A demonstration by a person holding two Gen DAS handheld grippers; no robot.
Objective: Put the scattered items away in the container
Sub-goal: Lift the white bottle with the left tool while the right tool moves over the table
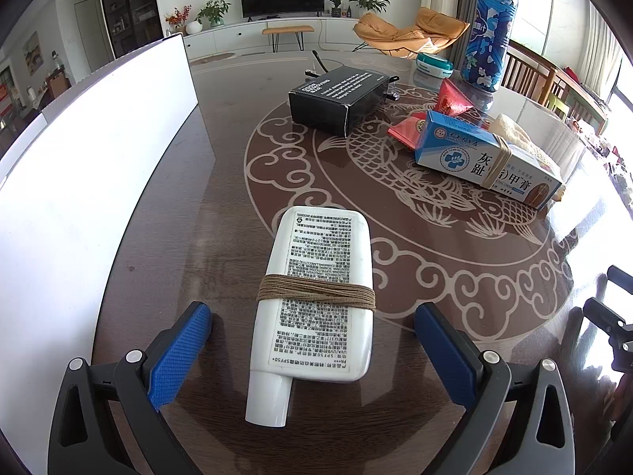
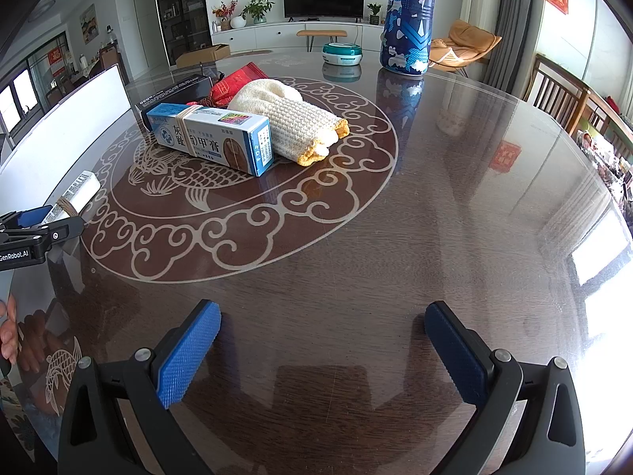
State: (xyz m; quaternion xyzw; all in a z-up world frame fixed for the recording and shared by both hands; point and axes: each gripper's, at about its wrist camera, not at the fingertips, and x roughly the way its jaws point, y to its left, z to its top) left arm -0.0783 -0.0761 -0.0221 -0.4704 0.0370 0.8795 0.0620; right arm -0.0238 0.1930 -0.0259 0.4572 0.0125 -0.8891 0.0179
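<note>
Surface: dark glass table [image 1: 221, 206] with carp pattern.
Left gripper [image 1: 312, 336]: spread wide, empty.
Sunscreen tube [image 1: 316, 301]: lying between its fingers, untouched, near white container [image 1: 79, 166].
Right gripper [image 2: 322, 340]: spread, empty.

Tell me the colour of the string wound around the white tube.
The string around the white tube is tan-brown, clearest in the left wrist view.

A white flat tube [image 1: 316, 301] with twine around its middle lies on the desk [image 1: 395, 277], cap toward the near edge; the white container [image 1: 91, 182] stands at its left; further away lie a black box [image 1: 336, 99], a blue-white carton [image 1: 486, 158], a knitted cloth [image 2: 292, 118] and red packets [image 1: 455, 99].
</note>
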